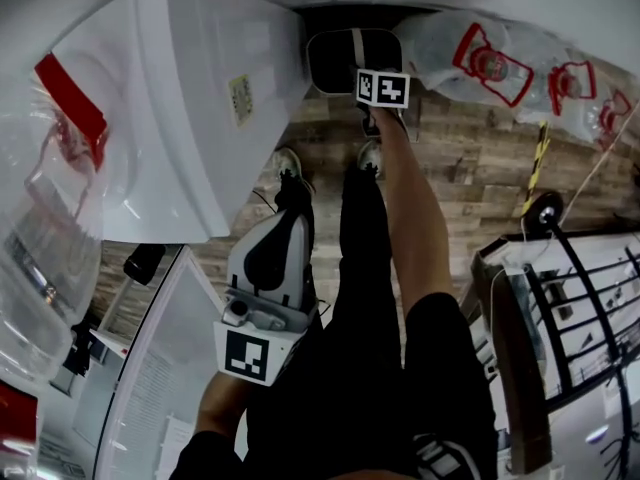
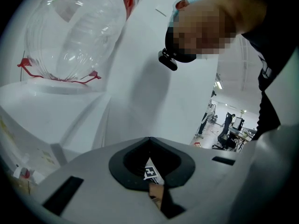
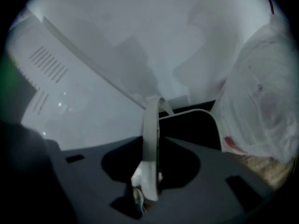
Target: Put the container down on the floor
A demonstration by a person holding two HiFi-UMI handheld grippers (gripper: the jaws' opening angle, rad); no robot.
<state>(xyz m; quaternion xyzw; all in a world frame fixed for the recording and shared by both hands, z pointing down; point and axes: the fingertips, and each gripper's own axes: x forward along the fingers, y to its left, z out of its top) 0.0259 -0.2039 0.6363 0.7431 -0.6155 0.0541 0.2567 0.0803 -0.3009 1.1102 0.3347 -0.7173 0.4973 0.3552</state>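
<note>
The container (image 1: pixel 335 63) is a black bin with a pale rim and a white strap handle (image 1: pixel 356 43). It hangs low over the wooden floor (image 1: pixel 470 158), at the foot of a white water dispenser (image 1: pixel 190 98). My right gripper (image 1: pixel 362 66) reaches down to it and is shut on the strap. In the right gripper view the strap (image 3: pixel 150 139) runs up between the jaws of the right gripper (image 3: pixel 149 176), with the container (image 3: pixel 201 125) beyond. My left gripper (image 1: pixel 290 186) hovers by the person's legs, shut and holding nothing. The left gripper view shows the left gripper (image 2: pixel 149 171) pointing at the dispenser.
Bagged water bottles with red handles (image 1: pixel 500 68) lie on the floor right of the container, as the bagged bottles (image 3: pixel 266 106) show close by. A clear bottle (image 2: pixel 79 31) sits on the dispenser. A black wire rack (image 1: pixel 590 308) stands at the right. The person's shoes (image 1: pixel 285 163) are below.
</note>
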